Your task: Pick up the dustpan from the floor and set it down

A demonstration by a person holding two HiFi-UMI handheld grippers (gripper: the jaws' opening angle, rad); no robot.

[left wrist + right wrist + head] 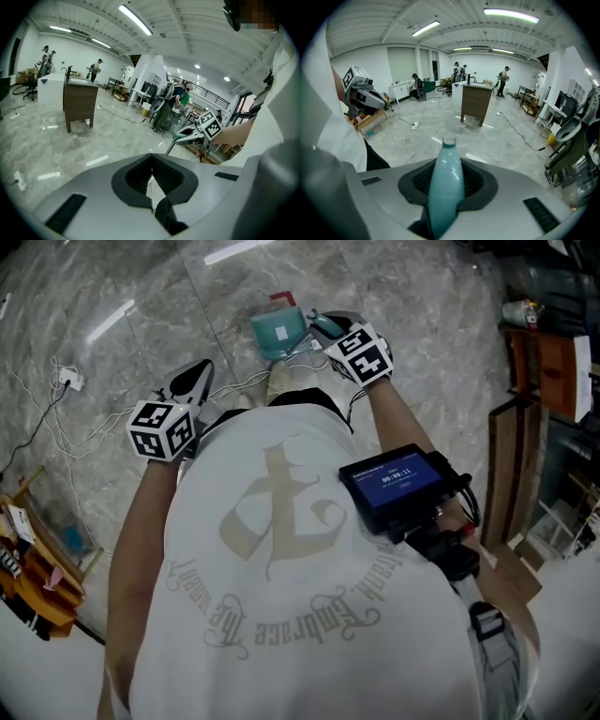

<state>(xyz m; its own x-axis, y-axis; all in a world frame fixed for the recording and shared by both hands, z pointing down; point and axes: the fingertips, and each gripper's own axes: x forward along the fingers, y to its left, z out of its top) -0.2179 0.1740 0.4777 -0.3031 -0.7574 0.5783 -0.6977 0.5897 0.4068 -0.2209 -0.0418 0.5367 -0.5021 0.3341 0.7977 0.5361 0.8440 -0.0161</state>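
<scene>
Dustpan (279, 331) is in the grip: the right claw (330, 326) is pinching its teal handle (446, 187). The jaws are part-way closed and pressed on either side of it, and the capped end pokes out past the fingertips. In the head view the pan hangs just off to the left of that claw, low over the marble floor (169, 306) and ahead of the person's feet. Whether its lip is touching the floor, I can't tell. Something red sits just beyond the pan, too small to make out.

The left claw (192, 379) is well apart from the right one. Its tips are pressed together with nothing between them; only floor shows through the gap lower down.

My read is that the pickup is done and this is the set-down. The next move calls for bringing the pan's base flat onto the floor without the smooth, rounded handle twisting in the pads. Then the jaws spread and the claw backs away along the handle so it doesn't drag the pan. White cables (403, 143) lie on the floor near that claw, so the landing spot needs to be on bare marble.
</scene>
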